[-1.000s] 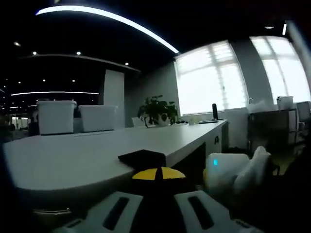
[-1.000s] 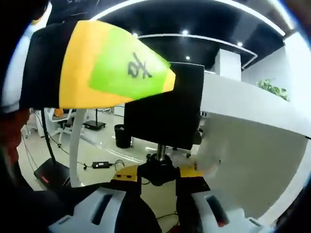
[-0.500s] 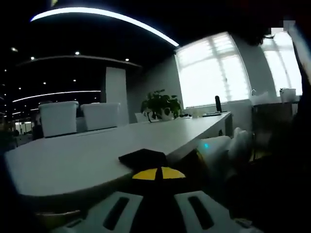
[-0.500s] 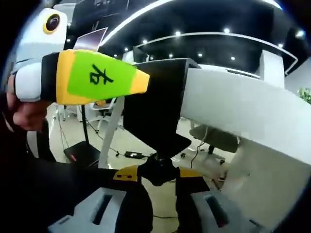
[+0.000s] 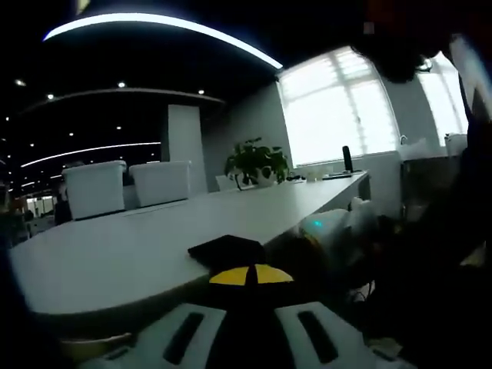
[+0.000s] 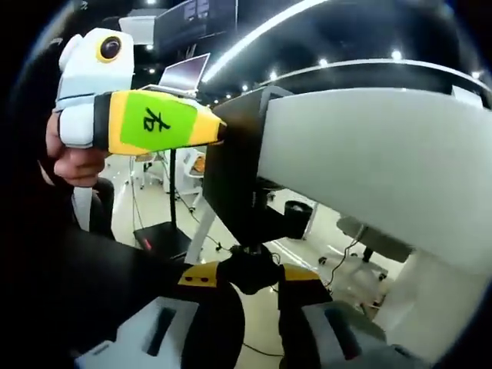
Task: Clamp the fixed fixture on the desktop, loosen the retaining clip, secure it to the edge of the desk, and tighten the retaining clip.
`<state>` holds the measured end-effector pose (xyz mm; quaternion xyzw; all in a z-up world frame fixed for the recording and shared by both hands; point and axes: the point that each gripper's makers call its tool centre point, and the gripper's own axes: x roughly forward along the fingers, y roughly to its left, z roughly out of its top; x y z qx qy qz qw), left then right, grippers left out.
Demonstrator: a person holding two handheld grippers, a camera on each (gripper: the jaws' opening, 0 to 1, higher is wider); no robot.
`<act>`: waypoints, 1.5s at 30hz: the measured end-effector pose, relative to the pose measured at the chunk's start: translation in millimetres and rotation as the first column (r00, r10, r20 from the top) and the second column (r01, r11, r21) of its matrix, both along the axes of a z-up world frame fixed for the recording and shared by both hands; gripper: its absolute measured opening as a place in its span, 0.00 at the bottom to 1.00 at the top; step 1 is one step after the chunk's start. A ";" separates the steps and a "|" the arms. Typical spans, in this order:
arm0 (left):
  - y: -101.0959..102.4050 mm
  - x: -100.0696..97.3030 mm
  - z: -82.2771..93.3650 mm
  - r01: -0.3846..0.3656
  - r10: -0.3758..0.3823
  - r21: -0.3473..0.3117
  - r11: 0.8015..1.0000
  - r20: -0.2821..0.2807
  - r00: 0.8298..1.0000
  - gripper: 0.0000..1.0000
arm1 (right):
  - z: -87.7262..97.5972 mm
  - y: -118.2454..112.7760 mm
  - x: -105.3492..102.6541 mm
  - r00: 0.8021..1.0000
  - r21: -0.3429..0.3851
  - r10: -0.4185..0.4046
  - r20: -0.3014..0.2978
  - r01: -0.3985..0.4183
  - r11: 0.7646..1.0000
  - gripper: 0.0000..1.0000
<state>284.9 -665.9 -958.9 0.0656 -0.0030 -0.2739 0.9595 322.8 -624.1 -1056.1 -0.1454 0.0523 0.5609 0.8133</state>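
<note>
The black clamp fixture (image 6: 238, 188) sits over the edge of the white desk (image 6: 369, 161), and its top plate (image 5: 227, 247) lies flat on the desktop (image 5: 115, 257). My left gripper (image 5: 250, 275) is shut on the plate's near end. In the right gripper view that left gripper (image 6: 219, 132), yellow with a green label, reaches the clamp's top corner, with a hand (image 6: 73, 163) holding it. Below the desk, my right gripper (image 6: 250, 273) is shut on the clamp's black screw knob (image 6: 250, 267). Its white body (image 5: 327, 228) with a cyan light shows beside the desk edge.
Two white storage boxes (image 5: 92, 187) and a potted plant (image 5: 257, 163) stand at the desk's far end, before bright windows (image 5: 334, 115). A person's dark body (image 5: 438, 231) is at the right. Under the desk are office chairs, a bin (image 6: 296, 219) and cables on the floor.
Both grippers kept their holds. The right gripper's camera has swung so the desk edge looks broader and the left gripper smaller. In the left gripper view the right gripper has drifted left, toward the clamp.
</note>
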 end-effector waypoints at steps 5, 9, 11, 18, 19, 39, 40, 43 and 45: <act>0.0 -0.1 -0.1 0.016 -0.016 -0.011 1.000 0.008 1.000 0.01 | 6.1 -7.0 3.6 0.989 -0.002 -0.096 0.109 0.097 0.995 0.28; 0.8 -1.3 -0.8 0.033 -0.032 -0.029 0.999 0.034 0.999 0.01 | 13.0 -25.0 6.2 0.923 0.101 -0.373 0.093 0.364 0.926 0.38; 1.5 -1.4 -0.3 0.048 -0.047 -0.039 0.998 0.042 0.998 0.01 | 6.8 -31.5 11.7 0.879 0.091 -0.470 0.080 0.463 0.882 0.39; 2.6 -2.6 1.0 0.087 -0.082 -0.071 0.994 0.068 0.994 0.01 | 9.6 -34.3 5.5 0.720 0.137 -0.694 -0.032 0.690 0.710 0.49; 2.5 -2.9 1.0 0.091 -0.086 -0.073 0.993 0.071 0.994 0.01 | 9.5 -33.6 6.2 0.706 0.135 -0.708 -0.029 0.705 0.697 0.48; 4.7 -6.0 3.3 0.127 -0.118 -0.122 0.984 0.080 0.990 0.01 | 15.1 -26.8 11.1 0.619 0.136 -0.785 -0.010 0.779 0.613 0.37; 4.7 -6.1 3.5 0.127 -0.118 -0.123 0.984 0.080 0.990 0.01 | 15.8 -26.6 11.2 0.620 0.142 -0.785 -0.010 0.778 0.612 0.36; 4.9 -6.3 3.9 0.126 -0.117 -0.133 0.983 0.076 0.990 0.01 | 17.8 -26.0 11.9 0.622 0.158 -0.783 -0.006 0.774 0.613 0.34; 4.7 -6.6 4.1 0.126 -0.116 -0.131 0.983 0.077 0.990 0.01 | 17.6 -24.3 11.7 0.628 0.162 -0.778 -0.012 0.769 0.618 0.31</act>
